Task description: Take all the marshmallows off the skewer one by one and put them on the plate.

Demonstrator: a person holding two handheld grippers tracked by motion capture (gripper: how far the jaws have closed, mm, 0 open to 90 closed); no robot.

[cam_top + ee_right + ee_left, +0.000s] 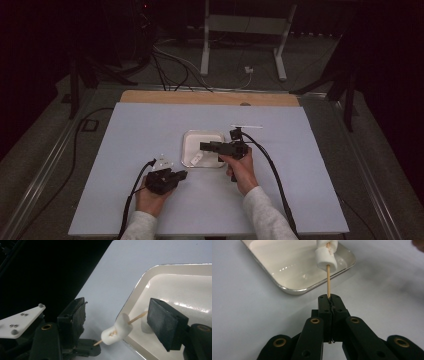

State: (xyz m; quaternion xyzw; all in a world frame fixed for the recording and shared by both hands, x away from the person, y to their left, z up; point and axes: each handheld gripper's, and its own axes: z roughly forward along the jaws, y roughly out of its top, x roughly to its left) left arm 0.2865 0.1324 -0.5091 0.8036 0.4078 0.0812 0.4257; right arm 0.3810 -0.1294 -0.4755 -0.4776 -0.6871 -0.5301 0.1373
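Skewer: a thin, pale wooden skewer [328, 281] carrying white marshmallows [326, 258], two pieces threaded close together and squashed slightly out of round.
Skewer position: its bare lower end is pinched in the left gripper [329, 300]; the marshmallow end hangs over the near edge of the tray [294, 288].
Skewer axis: in the left gripper view it runs straight out from the jaw tips along the gripper's own line, toward the tray. In the right gripper view it slants from lower left to upper right, its free tip [143, 313] just beside the right gripper's far pad.
Left gripper: jaws pressed together on the skewer, no gap between them; in the high view it [183, 174] sits at the near left of the tray, held in the left hand [152, 192].
Right gripper: jaws wide apart, gripping nothing; the marshmallows [116, 331] lie between its two pads [163, 322]. In the high view it [204, 146] reaches over the tray from the right, held in the right hand [241, 167].
Tray: a shallow white tray with rounded corners and a glossy bottom, near the middle of the table [125, 150].
Table: a pale blue-grey sheet covers it.
In the way: in the right gripper view the far pad hides part of another white lump [145, 327] on the tray; what it is I cannot tell.
Surroundings: dark floor with cables [170, 65] and a white stand [245, 30] beyond the table.
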